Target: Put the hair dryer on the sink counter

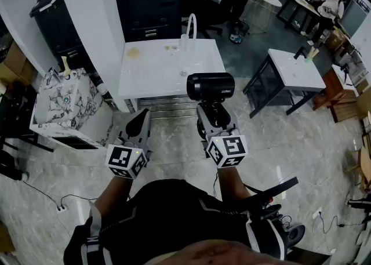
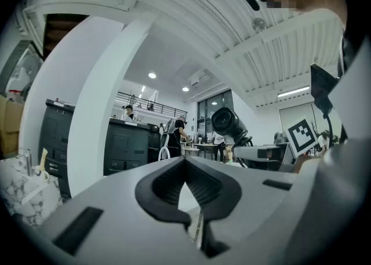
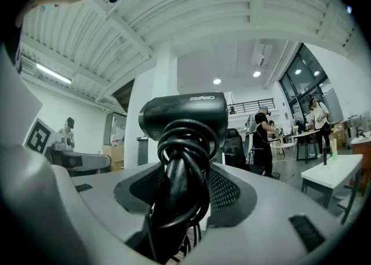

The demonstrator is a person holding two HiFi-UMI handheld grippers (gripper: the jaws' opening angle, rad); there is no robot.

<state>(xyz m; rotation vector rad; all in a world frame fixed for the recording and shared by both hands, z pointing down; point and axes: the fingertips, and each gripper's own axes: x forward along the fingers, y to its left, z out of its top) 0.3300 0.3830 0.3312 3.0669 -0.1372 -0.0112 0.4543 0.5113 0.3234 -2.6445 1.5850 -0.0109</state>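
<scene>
Sink counter: white, it stood ahead of the person, well apart from both grippers.
Hair dryer: black, it was held in the air short of the counter, its cord wound round the handle.
Right gripper: jaws clamped wide on the cord-wrapped handle.
Left gripper: jaws pressed together, empty.
Handling: likely stiff, smooth and top-heavy. The handle seemed the best hold, though the cord could slip.

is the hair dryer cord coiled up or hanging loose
Coiled up: the black cord is wound in tight loops at the handle of the hair dryer, clamped in the right gripper.
</scene>
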